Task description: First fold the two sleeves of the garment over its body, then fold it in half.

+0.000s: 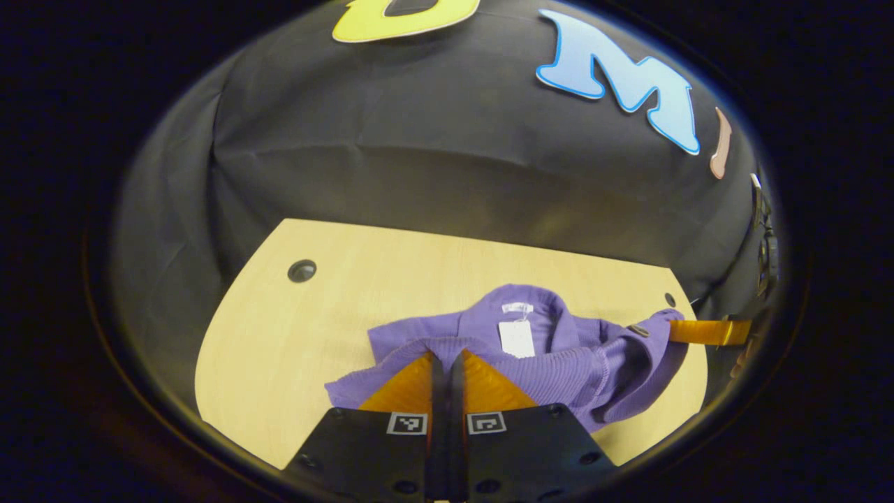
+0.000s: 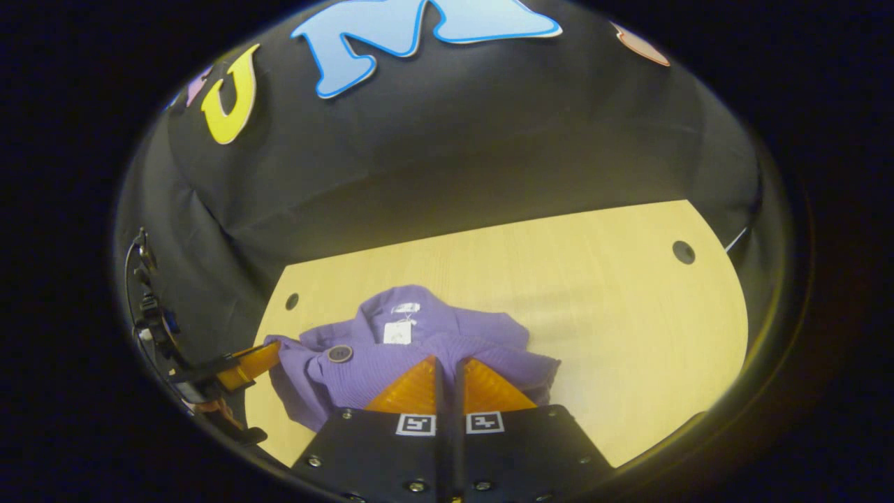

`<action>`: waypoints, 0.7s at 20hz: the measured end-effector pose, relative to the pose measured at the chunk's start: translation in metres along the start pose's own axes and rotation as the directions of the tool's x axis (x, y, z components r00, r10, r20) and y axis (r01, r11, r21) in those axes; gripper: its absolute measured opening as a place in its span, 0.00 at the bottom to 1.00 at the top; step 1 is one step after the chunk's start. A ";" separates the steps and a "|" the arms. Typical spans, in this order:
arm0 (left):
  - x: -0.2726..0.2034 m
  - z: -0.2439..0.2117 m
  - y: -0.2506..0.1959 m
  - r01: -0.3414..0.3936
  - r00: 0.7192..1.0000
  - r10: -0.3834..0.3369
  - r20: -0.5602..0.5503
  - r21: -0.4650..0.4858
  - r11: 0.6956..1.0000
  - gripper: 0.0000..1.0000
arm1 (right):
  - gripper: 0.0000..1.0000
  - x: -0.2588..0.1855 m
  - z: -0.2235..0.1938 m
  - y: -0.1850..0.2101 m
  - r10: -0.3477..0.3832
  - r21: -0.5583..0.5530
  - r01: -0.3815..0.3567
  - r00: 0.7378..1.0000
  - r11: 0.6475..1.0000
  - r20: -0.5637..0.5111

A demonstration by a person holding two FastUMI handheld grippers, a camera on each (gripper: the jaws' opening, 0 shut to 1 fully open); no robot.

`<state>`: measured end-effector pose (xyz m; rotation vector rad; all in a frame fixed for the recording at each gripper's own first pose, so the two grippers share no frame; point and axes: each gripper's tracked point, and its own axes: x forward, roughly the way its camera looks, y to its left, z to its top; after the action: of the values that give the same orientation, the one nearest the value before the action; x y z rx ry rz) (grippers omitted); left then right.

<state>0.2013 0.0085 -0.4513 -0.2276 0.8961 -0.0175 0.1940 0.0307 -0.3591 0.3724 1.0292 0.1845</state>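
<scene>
On the pale wooden table (image 1: 293,328), the purple knit garment (image 1: 559,363) lies bunched up, its white paper tag (image 1: 517,339) near the collar facing up. The left gripper (image 1: 447,360) sits at the garment's near edge with its jaws together; I cannot tell if any cloth is caught between them. The right gripper (image 2: 447,363) is at the near edge too, jaws together — whether it holds cloth is also hard to tell. Beside the tag, at one end of the garment, a sleeve with a round dark button (image 2: 339,353) looks lifted by the other gripper. I think a sleeve fold is under way. To do it well, pull the sleeve flat across the body — slowly, with no lumps.
</scene>
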 end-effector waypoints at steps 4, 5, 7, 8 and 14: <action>0.032 0.019 -0.008 -0.002 0.999 0.001 0.039 0.021 1.000 0.06 | 0.01 0.032 0.012 -0.015 -0.020 0.025 0.019 1.000 1.000 0.006; 0.041 0.024 -0.009 0.000 0.998 -0.002 0.060 0.024 1.000 0.06 | 0.01 0.040 0.013 -0.019 -0.026 0.032 0.025 1.000 0.999 0.008; 0.057 0.035 -0.011 0.009 0.995 -0.012 0.099 0.025 1.000 0.06 | 0.01 0.058 0.017 -0.027 -0.033 0.055 0.032 0.999 0.998 0.017; 0.067 0.038 -0.010 0.014 0.995 -0.016 0.103 0.025 1.000 0.06 | 0.01 0.068 0.018 -0.031 -0.038 0.065 0.037 0.999 0.997 0.021; 0.115 0.023 -0.005 -0.011 0.996 0.009 0.083 0.019 1.000 0.06 | 0.02 0.120 0.011 -0.047 -0.060 0.063 0.059 0.998 0.996 0.013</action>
<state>0.2921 -0.0047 -0.5254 -0.2042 0.8136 -0.0077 0.2628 0.0236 -0.4681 0.3987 1.0316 0.0959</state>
